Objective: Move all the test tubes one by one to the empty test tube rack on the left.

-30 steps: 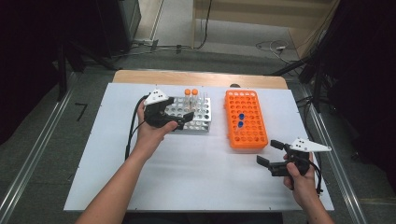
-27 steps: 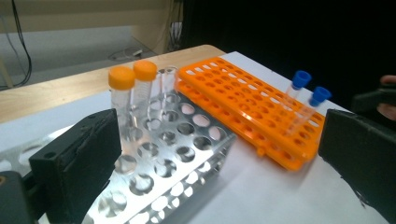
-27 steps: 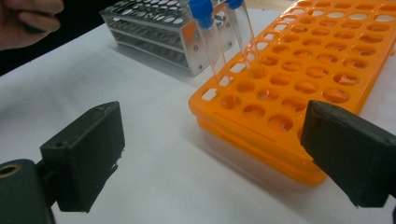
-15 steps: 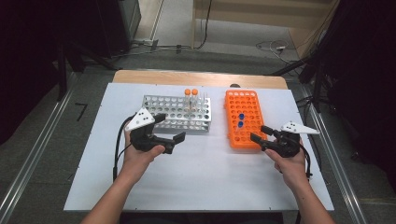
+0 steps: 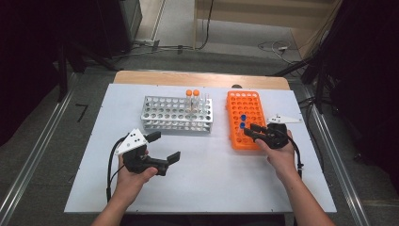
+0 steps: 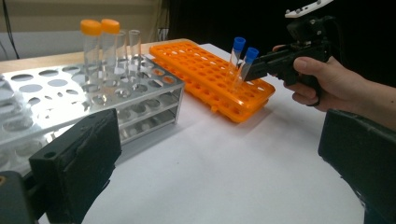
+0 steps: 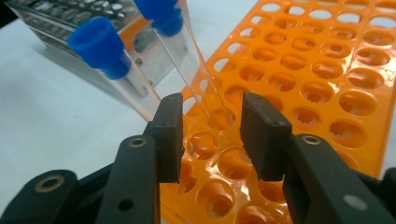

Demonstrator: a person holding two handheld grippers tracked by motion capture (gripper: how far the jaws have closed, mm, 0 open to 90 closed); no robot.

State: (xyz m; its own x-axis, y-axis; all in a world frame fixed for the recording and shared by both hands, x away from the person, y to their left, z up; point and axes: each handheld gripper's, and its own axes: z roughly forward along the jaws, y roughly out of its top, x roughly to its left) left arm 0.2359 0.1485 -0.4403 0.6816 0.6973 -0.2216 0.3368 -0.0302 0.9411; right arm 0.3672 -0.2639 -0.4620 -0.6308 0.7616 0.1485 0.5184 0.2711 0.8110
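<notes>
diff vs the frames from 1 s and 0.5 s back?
Left gripper pulled back from the metal rack toward the person, jaws open and empty. Right gripper moved forward to the orange rack, open beside the blue-capped tubes. Racks and tubes unmoved.

Two blue-capped clear tubes (image 7: 100,53) tilted in orange rack (image 5: 245,120), right of steel rack (image 5: 176,114).

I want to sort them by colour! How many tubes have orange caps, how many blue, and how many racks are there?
Orange-capped tubes: 2
Blue-capped tubes: 2
Racks: 2, the silver rack and the orange rack
Total: 6
</notes>
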